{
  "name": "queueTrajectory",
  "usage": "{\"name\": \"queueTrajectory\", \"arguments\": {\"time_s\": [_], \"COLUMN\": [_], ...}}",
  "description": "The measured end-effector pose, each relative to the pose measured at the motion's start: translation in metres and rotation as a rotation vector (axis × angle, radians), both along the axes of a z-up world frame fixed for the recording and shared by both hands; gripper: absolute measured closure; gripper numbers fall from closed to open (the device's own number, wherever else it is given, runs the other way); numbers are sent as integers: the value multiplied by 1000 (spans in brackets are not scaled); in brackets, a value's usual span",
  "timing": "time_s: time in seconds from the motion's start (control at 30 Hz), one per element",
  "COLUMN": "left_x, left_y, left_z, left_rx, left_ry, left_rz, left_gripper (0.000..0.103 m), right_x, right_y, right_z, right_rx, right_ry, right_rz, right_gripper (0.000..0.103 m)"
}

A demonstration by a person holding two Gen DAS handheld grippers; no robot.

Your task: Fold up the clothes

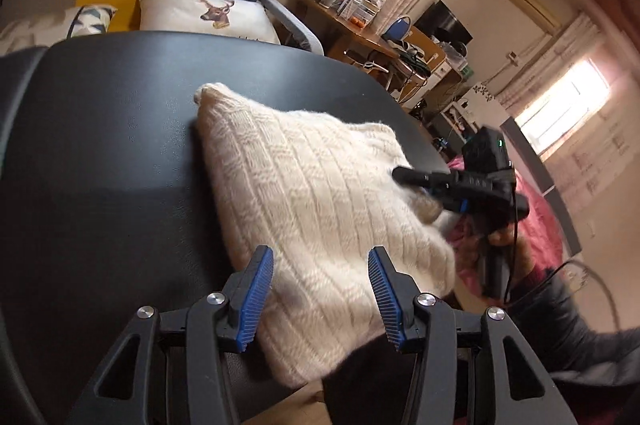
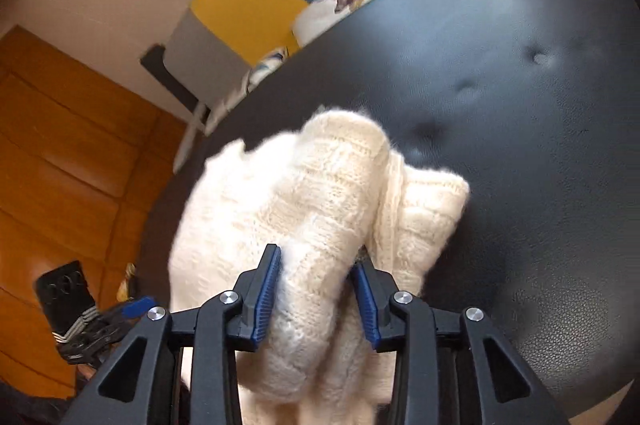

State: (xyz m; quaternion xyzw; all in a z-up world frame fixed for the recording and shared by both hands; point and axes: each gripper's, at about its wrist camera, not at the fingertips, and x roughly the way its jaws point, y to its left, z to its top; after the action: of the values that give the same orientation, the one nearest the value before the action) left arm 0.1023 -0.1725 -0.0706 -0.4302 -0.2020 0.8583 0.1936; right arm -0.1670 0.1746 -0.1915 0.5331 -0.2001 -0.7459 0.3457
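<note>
Sweater (image 1: 316, 209) sits mid-frame on the black seat (image 1: 104, 153), doubled into a thick pad, so at least one fold is in.

Right gripper (image 2: 318, 295): fingers pinching a bunched roll of knit at lower centre of its view, likely to carry that edge over or tug it square.

Left gripper (image 1: 320, 293): fingers spread, straddling the near edge at bottom centre, clamping nothing. Looks placed to pin or catch that edge.

Long axis in the left view runs from the lower centre to the upper left, where one corner tip (image 1: 208, 91) points at the cushions (image 1: 208, 11).
</note>
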Motion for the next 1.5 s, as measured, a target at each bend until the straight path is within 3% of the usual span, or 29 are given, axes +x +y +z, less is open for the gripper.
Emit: {"name": "queueTrajectory", "arguments": {"time_s": [0.03, 0.13, 0.23, 0.37, 0.43, 0.53, 0.6, 0.67, 0.73, 0.83, 0.9, 0.97, 1.1, 1.13, 1.3, 1.4, 1.5], "left_x": [5, 18, 33, 48, 56, 51, 39, 25, 12, 13, 20, 17, 11, 8, -9, -31, -49], "left_y": [5, 27, 57, 91, 108, 107, 106, 112, 114, 126, 135, 137, 136, 133, 112, 102, 95], "left_z": [-2, -2, -4, -18, -25, -13, -6, -13, -31, -51, -57, -55, -46, -42, 3, 3, -7], "left_rx": [13, -60, -179, -328, -402, -338, -338, -387, -377, -378, -404, -382, -353, -307, -8, 35, 54], "left_ry": [1, 36, 86, 135, 159, 211, 251, 242, 173, 113, 116, 84, 40, 24, 70, 80, 58], "left_rz": [-34, -145, -289, -397, -451, -393, -347, -336, -351, -474, -564, -612, -669, -668, -564, -440, -335], "left_gripper": [52, 52, 52, 52, 53, 53, 51, 51, 52, 52, 53, 53, 53, 54, 54, 54, 54], "right_x": [0, 3, 7, 7, 7, 12, 17, 25, 34, 30, 26, 25, 27, 28, 54, 84, 116], "right_y": [-3, -11, -13, -12, -9, -11, -11, -10, -6, -5, 2, 10, 15, 19, 30, 2, -28], "right_z": [0, 19, 42, 18, 14, 30, 46, 64, 73, 40, 17, 3, 2, 4, 46, 70, 65], "right_rx": [27, 110, 165, 274, 252, 247, 222, 183, 175, 326, 310, 247, 200, 185, 182, 133, 238], "right_ry": [6, 83, 168, 135, 123, 168, 206, 241, 271, 222, 182, 156, 155, 150, 288, 392, 434], "right_rz": [11, 12, 8, 13, -8, -4, 7, 4, -13, -47, -80, -120, -144, -158, -193, -46, 128], "right_gripper": [71, 90, 90, 90, 90, 90, 90, 90, 91, 91, 91, 89, 84, 73, 73, 73, 73]}}
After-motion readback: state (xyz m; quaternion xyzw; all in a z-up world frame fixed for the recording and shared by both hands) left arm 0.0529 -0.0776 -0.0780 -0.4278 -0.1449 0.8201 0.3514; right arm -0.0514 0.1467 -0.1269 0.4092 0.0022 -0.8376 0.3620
